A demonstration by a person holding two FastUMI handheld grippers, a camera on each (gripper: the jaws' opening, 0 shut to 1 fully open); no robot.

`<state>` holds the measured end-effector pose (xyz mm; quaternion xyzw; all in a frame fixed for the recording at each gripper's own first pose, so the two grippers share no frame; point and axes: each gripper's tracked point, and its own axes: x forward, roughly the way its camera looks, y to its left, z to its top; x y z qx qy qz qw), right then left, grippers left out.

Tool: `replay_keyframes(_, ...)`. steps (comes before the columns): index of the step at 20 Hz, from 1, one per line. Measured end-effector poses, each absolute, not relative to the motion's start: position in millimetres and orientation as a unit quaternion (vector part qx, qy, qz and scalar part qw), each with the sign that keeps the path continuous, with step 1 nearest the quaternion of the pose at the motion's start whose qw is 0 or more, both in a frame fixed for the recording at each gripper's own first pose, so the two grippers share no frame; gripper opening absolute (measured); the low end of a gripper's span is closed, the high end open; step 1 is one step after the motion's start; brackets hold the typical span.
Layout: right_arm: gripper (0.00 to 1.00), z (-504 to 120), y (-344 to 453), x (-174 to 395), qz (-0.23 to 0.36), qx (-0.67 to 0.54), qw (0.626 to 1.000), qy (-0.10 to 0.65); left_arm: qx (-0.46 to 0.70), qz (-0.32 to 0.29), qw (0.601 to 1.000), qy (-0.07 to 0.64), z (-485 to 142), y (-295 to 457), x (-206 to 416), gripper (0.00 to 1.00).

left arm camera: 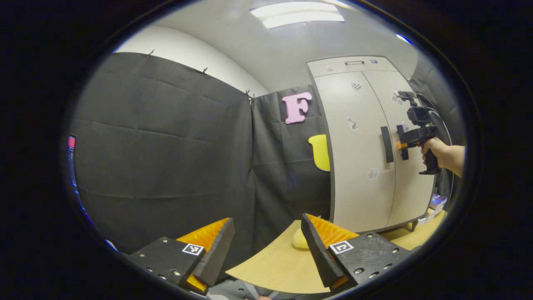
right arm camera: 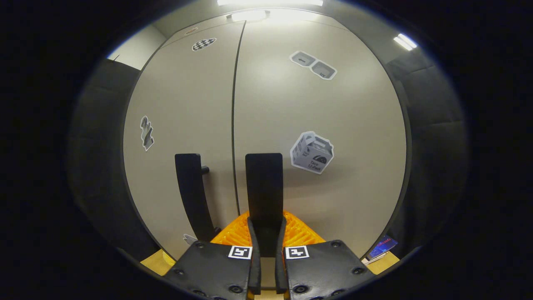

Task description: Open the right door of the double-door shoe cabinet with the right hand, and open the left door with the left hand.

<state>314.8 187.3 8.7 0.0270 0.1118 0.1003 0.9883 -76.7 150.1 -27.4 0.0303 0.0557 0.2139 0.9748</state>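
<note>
Right gripper [right arm camera: 266,233] clamped on the right door handle [right arm camera: 264,183], both fingers pressed against its lower end; handle's foot hidden between the fingers. Left door handle [right arm camera: 192,196] just beside it at 9 o'clock, ungrasped, its bottom cut off behind the gripper body. Both doors of the shoe cabinet [right arm camera: 333,125] shut, seam running straight up toward 12 o'clock. Stickers [right arm camera: 312,152] on the door faces, too small to read.

Left gripper [left arm camera: 266,246] spread wide apart, holding nothing, low at 6 o'clock in the left gripper view, well apart from the cabinet [left arm camera: 358,166], which stands at 3 o'clock. Right gripper [left arm camera: 400,143] seen there at the handles, a hand [left arm camera: 433,150] on its grip, forearm cut off at the edge. Bench [left arm camera: 275,262] edge between the fingers; a pale lump [left arm camera: 300,239] on it partly hidden behind one finger, hard to identify. Small items [left arm camera: 436,202] at the cabinet's foot near 4 o'clock, blurred.
</note>
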Motion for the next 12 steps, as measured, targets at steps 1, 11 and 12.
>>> replay_keyframes(1, 0.11, 10.3, 188.8, 314.1, 0.100, 0.030, 0.989, 0.108, 0.030, 0.213, 0.975, 0.054, -26.6, 149.5, -77.7, 0.93)
replay_keyframes(11, 0.08, 15.0, 179.7, 281.3, 0.143, 0.040, 0.981, 0.122, 0.028, 0.185, 0.982, 0.039, -14.3, 134.6, -79.3, 0.93)
replay_keyframes(12, 0.05, 16.1, 177.8, 277.1, 0.147, 0.039, 0.981, 0.123, 0.028, 0.179, 0.983, 0.036, -12.9, 129.7, -75.2, 0.93)
